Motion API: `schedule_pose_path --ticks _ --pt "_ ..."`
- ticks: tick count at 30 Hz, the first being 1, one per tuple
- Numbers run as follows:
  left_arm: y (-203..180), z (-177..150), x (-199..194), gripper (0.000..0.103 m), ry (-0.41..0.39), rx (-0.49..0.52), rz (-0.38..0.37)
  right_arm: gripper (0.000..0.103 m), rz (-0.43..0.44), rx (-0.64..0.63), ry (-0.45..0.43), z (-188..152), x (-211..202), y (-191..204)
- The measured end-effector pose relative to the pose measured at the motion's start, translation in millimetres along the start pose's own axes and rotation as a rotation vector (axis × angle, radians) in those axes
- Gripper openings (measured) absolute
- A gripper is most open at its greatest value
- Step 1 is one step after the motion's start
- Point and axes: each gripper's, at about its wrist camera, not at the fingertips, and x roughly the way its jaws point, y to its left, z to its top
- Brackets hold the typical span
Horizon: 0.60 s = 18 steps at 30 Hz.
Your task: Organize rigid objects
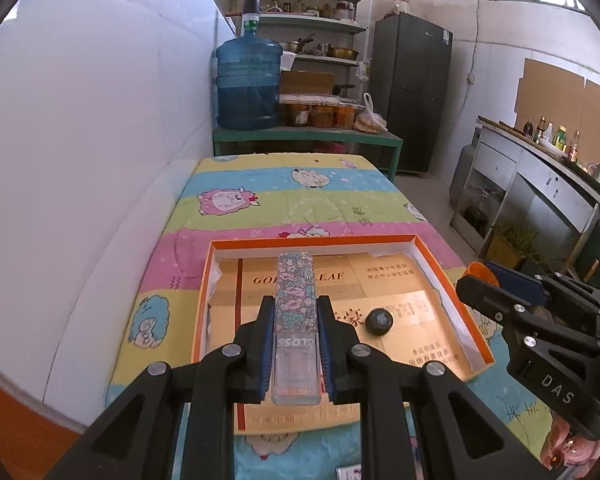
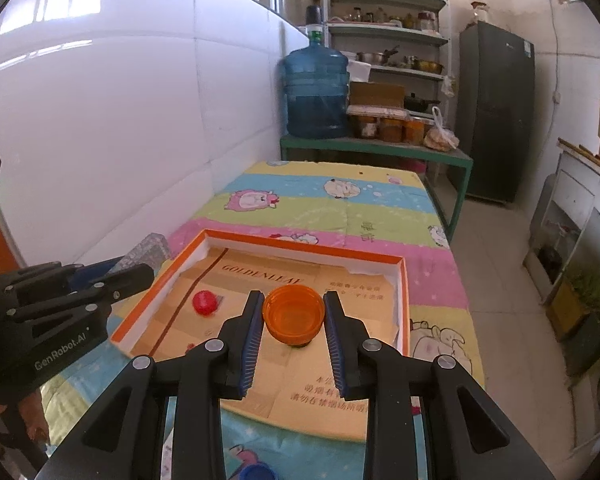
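My left gripper point(image 1: 295, 304) is shut on a long floral lip-gloss tube point(image 1: 295, 292), whose clear end lies back between the fingers. It hangs over a shallow orange-rimmed box point(image 1: 312, 240) lined with gold cardboard. A black round piece point(image 1: 379, 321) lies inside the box. My right gripper point(image 2: 293, 296) is shut on an orange plastic cap point(image 2: 294, 314), open side up, over the same box point(image 2: 300, 246). A red round cap point(image 2: 204, 303) rests in the box to its left. Each gripper shows in the other's view: the right gripper point(image 1: 480, 284) and the left gripper point(image 2: 140, 270).
The box sits on a table under a cartoon sheep cloth point(image 1: 300, 196), with a white wall point(image 1: 100, 160) along its left side. Beyond it stand a blue water jug point(image 1: 248, 84), a green bench, shelves and a dark fridge point(image 1: 412, 92). A counter point(image 1: 540, 184) runs along the right.
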Motion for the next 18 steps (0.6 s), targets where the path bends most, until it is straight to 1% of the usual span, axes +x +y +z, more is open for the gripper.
schedule_pose_path --ticks 7,13,18 --pt "-2.8 25.0 37.6 0.02 0.06 0.012 -0.022 0.031 0.024 0.017 0.063 11.3 35.1 -22.2" --pt "-4.8 39.3 85.0 0.02 0.163 0.0 -0.045 0.031 0.028 0.012 0.124 26.3 73.1 -36.2" --pt "1.4 41.4 123.7 0.02 0.253 -0.046 -0.056 0.031 -0.012 -0.006 0.166 31.0 101.5 -45.2"
